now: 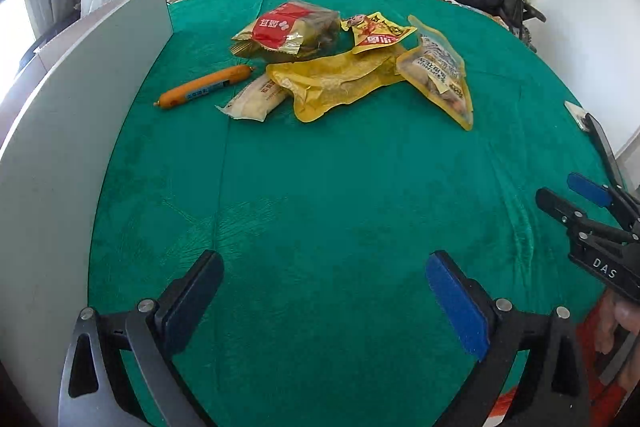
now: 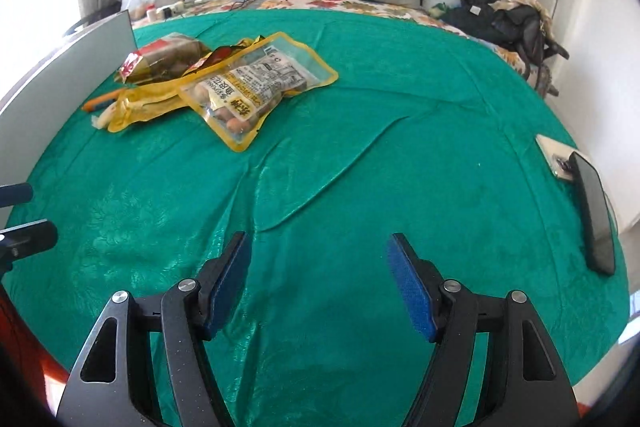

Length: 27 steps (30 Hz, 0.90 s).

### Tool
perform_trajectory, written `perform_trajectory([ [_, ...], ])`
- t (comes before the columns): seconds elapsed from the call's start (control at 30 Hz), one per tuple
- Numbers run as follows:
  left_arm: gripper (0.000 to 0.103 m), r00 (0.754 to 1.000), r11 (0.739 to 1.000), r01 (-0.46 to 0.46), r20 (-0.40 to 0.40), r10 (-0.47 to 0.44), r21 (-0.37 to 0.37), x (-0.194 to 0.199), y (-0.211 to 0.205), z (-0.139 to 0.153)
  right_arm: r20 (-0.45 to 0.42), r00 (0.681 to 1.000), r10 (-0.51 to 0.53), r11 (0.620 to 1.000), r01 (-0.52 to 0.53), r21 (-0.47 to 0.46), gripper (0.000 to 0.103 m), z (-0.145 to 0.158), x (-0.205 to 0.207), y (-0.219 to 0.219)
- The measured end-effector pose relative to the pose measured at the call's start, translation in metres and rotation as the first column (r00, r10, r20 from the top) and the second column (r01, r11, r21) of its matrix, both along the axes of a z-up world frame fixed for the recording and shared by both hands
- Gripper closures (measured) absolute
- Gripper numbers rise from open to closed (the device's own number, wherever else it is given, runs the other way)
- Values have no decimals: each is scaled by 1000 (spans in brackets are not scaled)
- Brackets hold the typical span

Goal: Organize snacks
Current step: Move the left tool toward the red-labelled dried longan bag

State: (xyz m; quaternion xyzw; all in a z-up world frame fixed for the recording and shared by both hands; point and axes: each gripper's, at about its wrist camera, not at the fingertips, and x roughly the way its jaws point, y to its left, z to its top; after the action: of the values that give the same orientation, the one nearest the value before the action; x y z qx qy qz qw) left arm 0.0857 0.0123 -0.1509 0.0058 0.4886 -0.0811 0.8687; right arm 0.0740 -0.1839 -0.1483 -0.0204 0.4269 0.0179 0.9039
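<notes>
Both hand-held grippers are hovering over a green cover (image 1: 320, 187) on a bed, jaws spread and nothing between the pads. In the left wrist view the left hand-held gripper (image 1: 324, 301) is sitting at the bottom of the frame, and the right hand-held gripper (image 1: 568, 193) is poking in at the right edge. In the right wrist view the right hand-held gripper (image 2: 318, 283) is filling the bottom centre.

Snacks are lying in a loose heap well ahead of the left one, in the upper middle of its frame; from the right wrist view they are sitting in the upper left. An orange sausage (image 1: 206, 86) is lying at the heap's left edge, just beside a pale pack (image 1: 256, 101). A crumpled yellow bag (image 1: 332, 83) is spreading across the middle, touching the pale pack. Behind it a red-labelled bag (image 1: 286, 31) and a small yellow packet (image 1: 376, 33) are resting side by side. A clear yellow-edged pouch (image 1: 440, 75) with printed text is overlapping the yellow bag's right end.

A grey board (image 1: 60, 147) is standing along the left side of the frame.
</notes>
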Motion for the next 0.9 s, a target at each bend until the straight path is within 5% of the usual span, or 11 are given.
perform_trajectory([
  [0.17, 1, 999, 997, -41, 19, 40, 59, 21, 7, -15, -17, 1000, -17, 999, 17, 38, 29, -7, 5, -9],
  [0.53, 0, 997, 998, -54, 65, 51, 44, 30, 15, -20, -20, 998, -66, 997, 67, 44, 13, -16, 11, -10],
  [0.9, 0, 996, 997, -56, 69, 53, 46, 29, 14, -20, -13, 997, -76, 996, 76, 42, 10, -17, 12, -10],
])
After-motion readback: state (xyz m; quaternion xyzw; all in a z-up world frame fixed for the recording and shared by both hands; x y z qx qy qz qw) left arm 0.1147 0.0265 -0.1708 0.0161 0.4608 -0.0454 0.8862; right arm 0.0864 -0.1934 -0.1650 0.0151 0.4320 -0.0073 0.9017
